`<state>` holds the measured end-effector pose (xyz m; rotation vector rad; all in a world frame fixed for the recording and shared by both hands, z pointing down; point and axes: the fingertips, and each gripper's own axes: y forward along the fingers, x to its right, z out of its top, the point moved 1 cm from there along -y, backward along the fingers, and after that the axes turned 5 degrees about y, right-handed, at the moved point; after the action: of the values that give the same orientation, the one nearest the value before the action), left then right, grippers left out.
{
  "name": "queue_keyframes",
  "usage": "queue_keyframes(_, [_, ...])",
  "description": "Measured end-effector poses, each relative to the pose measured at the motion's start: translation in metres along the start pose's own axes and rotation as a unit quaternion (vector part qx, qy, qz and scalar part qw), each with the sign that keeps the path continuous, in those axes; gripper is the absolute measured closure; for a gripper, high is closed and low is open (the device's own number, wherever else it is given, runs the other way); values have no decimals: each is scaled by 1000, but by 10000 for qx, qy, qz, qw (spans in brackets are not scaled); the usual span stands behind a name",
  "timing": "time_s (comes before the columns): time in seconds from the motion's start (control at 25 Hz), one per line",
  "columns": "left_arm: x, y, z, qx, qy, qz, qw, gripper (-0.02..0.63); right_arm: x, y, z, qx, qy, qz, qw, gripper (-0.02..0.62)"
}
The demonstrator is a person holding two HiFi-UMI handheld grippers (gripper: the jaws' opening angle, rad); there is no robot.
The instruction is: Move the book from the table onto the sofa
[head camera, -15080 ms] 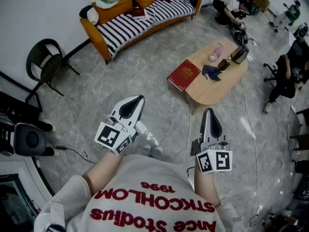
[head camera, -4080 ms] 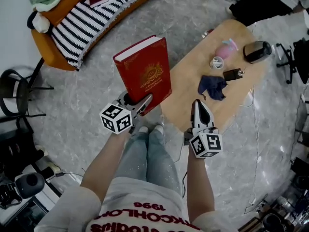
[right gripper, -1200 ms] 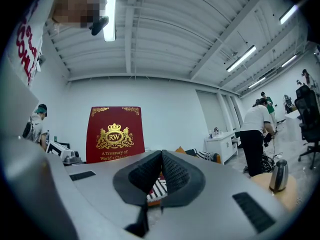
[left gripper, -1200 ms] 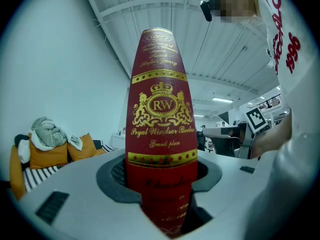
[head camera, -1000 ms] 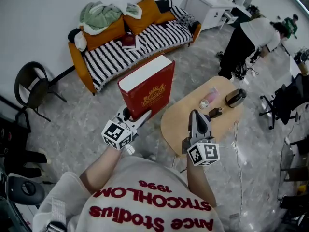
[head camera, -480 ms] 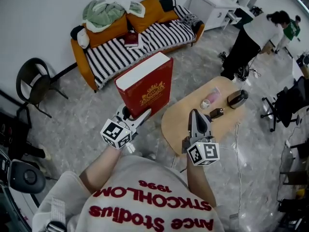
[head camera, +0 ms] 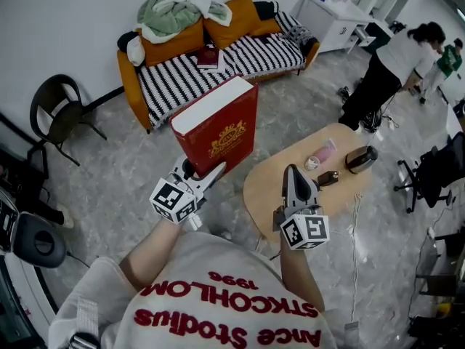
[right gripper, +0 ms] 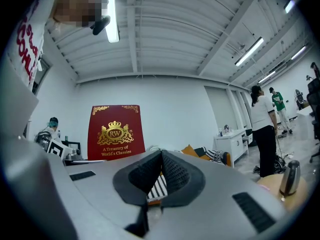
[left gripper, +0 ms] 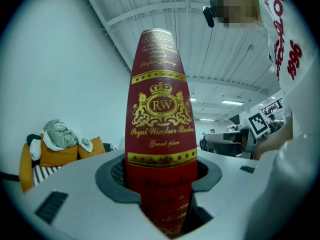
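Note:
A thick red book (head camera: 218,128) with gold print stands upright in my left gripper (head camera: 200,173), which is shut on its lower edge. In the left gripper view the book's spine (left gripper: 160,149) fills the gap between the jaws, pressed on both sides. My right gripper (head camera: 293,177) is shut and empty, held level over the near end of the wooden table (head camera: 272,187). From the right gripper view the book's cover (right gripper: 115,131) shows to the left. The orange sofa (head camera: 218,58) with a striped seat stands ahead against the wall.
On the sofa lie a green blanket (head camera: 166,11), orange cushions and a small dark red book (head camera: 208,57). The table holds a pink bottle (head camera: 324,153), a cup and a dark flask (head camera: 359,158). A black chair (head camera: 62,111) stands left. A person (head camera: 389,64) bends over at the right.
The view has shifted so the sofa and the table sit slightly lower and nearer. The book stays upright in my left gripper. The person at the right has moved further right.

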<state>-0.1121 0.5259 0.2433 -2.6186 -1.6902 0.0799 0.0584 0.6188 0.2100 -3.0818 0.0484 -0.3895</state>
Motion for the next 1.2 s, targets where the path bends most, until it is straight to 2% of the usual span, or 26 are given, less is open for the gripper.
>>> queue_keyframes(0.28, [-14, -15, -2, 69, 47, 482, 9988, 369, -7, 15, -8, -91, -53, 393, 9992, 569])
queue_keyframes(0.48, [-33, -45, -3, 82, 80, 932, 9956, 370, -31, 35, -18, -187, -54, 789, 9967, 569])
queue_keyframes(0.6, [-52, -73, -6, 52, 87, 1242, 9922, 368, -59, 51, -29, -289, -58, 1085, 9937, 569])
queue_keyframes(0.88, [-71, -108, -2, -12, 150, 1879, 9821, 370, -90, 80, -35, -447, 25, 1684, 9847, 569])
queue_keyframes(1.04, [-77, -112, -6, 16, 131, 2182, 9758, 369, -89, 88, -39, -459, 25, 1908, 9806, 569])
queue_keyframes(1.2, [-81, -116, -6, 44, 144, 2311, 9728, 368, -88, 91, -40, -487, 3, 1995, 9787, 569])
